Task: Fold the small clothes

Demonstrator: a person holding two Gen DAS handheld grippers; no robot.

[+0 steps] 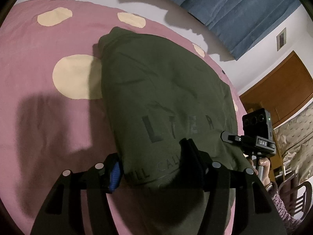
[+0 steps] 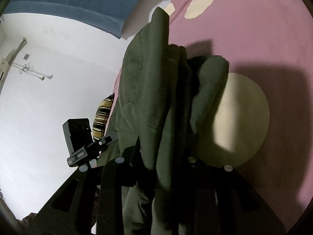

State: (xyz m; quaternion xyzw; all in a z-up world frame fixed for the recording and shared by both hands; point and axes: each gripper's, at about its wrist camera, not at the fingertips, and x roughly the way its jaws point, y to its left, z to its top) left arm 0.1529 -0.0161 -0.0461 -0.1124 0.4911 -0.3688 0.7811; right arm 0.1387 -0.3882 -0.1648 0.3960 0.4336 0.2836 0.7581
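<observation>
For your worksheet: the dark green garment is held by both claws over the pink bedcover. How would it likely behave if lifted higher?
The green garment would probably sag: it drapes in soft folds. Its bunched layers in the right claw look bulky, so some might slip.

garment (image 1: 166,98): "L T E R", "ILL CAL" | right claw (image 1: 263,142) mount: "DAS"

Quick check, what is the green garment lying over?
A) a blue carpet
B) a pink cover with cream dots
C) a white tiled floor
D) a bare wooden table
B: the dark green garment spreads over the pink cover with cream dots, and both claws are clamped on its near edge.
</observation>
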